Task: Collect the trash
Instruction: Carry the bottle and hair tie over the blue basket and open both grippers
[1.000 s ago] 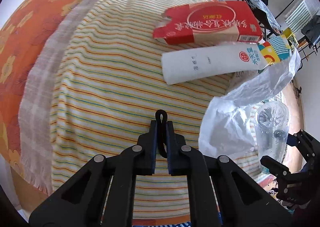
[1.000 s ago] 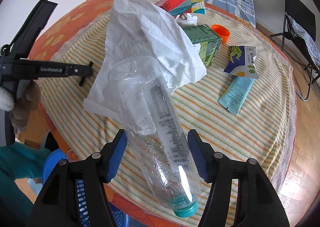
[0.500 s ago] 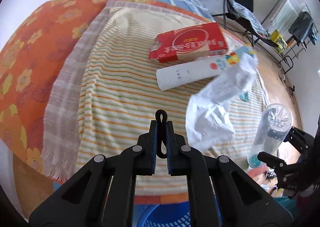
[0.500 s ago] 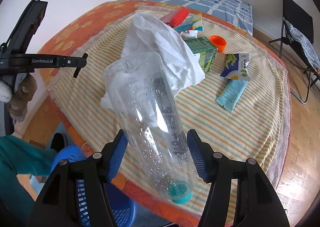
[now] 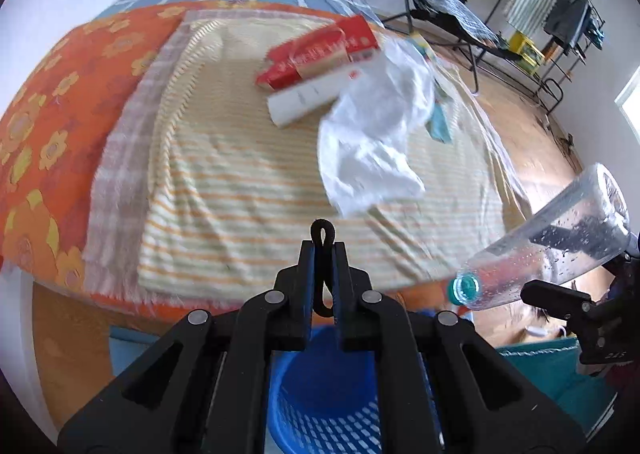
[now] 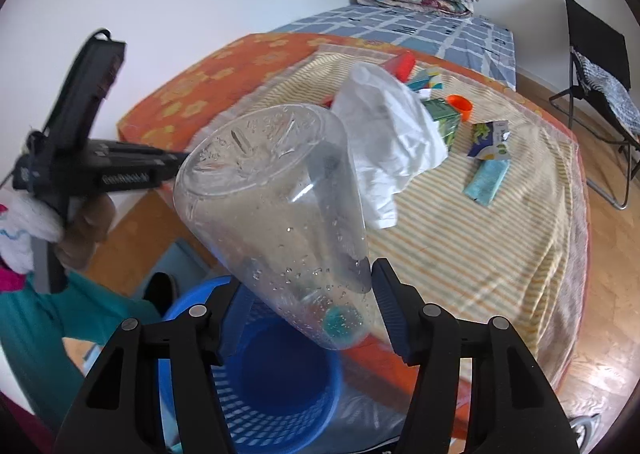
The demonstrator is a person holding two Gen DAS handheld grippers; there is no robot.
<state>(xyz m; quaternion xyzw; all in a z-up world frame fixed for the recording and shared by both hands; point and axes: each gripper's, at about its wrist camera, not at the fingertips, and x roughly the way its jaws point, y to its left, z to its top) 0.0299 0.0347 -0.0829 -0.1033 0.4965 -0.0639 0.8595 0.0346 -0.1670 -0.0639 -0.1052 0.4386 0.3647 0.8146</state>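
Observation:
A clear plastic bottle (image 6: 280, 194) with a teal cap (image 6: 338, 324) hangs cap-down, tilted, with my right gripper (image 6: 308, 294) shut on its lower body. It is above the blue mesh basket (image 6: 256, 426) that stands on the floor by the table's edge. In the left wrist view the bottle (image 5: 560, 242) and right gripper (image 5: 568, 262) are at the right, and the basket (image 5: 340, 426) lies under my left gripper (image 5: 322, 254). That gripper is shut on a thin black loop (image 5: 322, 232). A person's hand holds the left gripper (image 6: 176, 158) beside the bottle.
On the striped cloth lie a crumpled white bag (image 5: 372, 142), a red box (image 5: 320, 54), a white tube (image 5: 308, 98), a green carton (image 6: 442, 120), an orange cap (image 6: 460, 104) and two packets (image 6: 490, 140). A folding chair (image 6: 600, 66) stands at the right.
Both grippers have drawn back from the table and risen. The bottle has swung out past the table's edge over the blue basket, which has come into view below.

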